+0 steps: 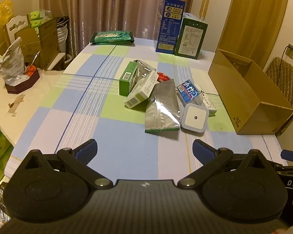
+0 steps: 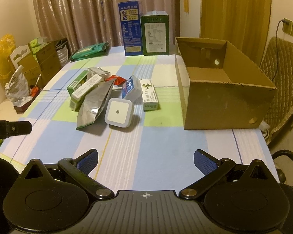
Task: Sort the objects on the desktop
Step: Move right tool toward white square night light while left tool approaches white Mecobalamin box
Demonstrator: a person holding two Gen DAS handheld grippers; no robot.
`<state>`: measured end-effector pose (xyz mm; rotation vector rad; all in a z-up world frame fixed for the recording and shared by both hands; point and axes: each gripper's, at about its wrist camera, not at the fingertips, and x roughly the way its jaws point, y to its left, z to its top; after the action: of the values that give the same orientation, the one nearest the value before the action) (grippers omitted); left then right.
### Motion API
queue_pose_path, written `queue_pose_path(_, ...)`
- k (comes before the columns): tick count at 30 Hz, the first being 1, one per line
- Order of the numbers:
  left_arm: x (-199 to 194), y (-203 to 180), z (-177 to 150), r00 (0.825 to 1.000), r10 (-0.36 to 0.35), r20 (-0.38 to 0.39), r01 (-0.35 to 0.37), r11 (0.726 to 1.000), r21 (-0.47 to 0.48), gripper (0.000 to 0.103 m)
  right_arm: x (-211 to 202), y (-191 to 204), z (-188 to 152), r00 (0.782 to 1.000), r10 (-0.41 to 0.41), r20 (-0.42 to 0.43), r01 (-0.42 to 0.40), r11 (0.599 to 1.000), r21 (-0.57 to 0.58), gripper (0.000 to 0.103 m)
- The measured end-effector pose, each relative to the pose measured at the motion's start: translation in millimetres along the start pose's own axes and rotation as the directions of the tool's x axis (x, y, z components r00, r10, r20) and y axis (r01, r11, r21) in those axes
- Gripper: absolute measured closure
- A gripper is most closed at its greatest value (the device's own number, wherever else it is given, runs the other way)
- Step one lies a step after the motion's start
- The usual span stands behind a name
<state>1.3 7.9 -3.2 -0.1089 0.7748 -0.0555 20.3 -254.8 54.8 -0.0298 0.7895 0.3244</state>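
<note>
A heap of small items lies mid-table: a white square night light [image 1: 194, 118] [image 2: 118, 113], a silver foil pouch [image 1: 163, 109] [image 2: 96, 103], a green box [image 1: 128, 78] [image 2: 77, 82], a white-green box [image 1: 141, 91] [image 2: 84, 93], a blue-label packet [image 1: 188, 91] [image 2: 129, 86], a red wrapper [image 1: 163, 76] [image 2: 117, 79] and a white medicine box [image 2: 149, 94]. An open cardboard box [image 1: 250, 97] [image 2: 224, 95] stands to their right. My left gripper [image 1: 144, 150] and right gripper [image 2: 145, 159] are both open and empty, near the table's front edge.
A tall blue carton [image 1: 169, 25] [image 2: 130, 29] and a green carton [image 1: 191, 37] [image 2: 155, 35] stand at the back. A green wipes pack [image 1: 112, 37] [image 2: 89, 50] lies back left. A side table with clutter [image 1: 15, 74] is at left, a padded chair [image 2: 281, 74] at right.
</note>
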Motion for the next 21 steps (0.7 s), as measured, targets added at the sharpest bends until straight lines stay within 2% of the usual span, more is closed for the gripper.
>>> queue_pose_path(21,11,16,10,1.000,0.030,-0.010,-0.030,0.999,-0.037,0.001,12,8,2,1.000,0.012,-0.020,-0.012,1.000,-0.006,0.002)
